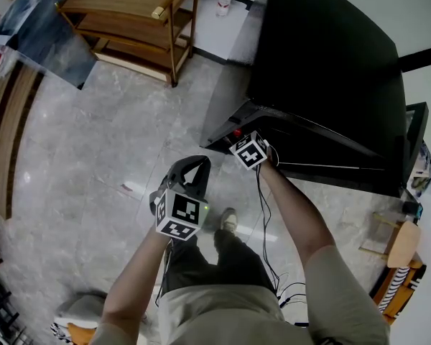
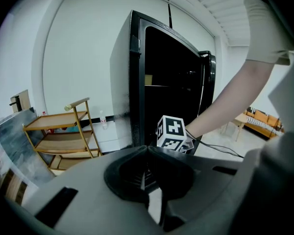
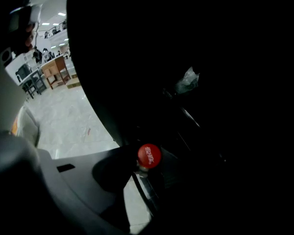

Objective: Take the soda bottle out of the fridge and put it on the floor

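Bottle (image 3: 149,155): only its red cap and a sliver of clear neck show, in the right gripper view, at the fridge's (image 1: 323,63) dark opening, with the body lost in black. The right gripper (image 3: 143,170) pinches the neck just under the cap, its far jaw barely readable. The head view gives only a red speck beside that gripper's marker cube. The left gripper (image 2: 147,153) is pressed together, empty, apart from the fridge over the floor (image 1: 93,157).
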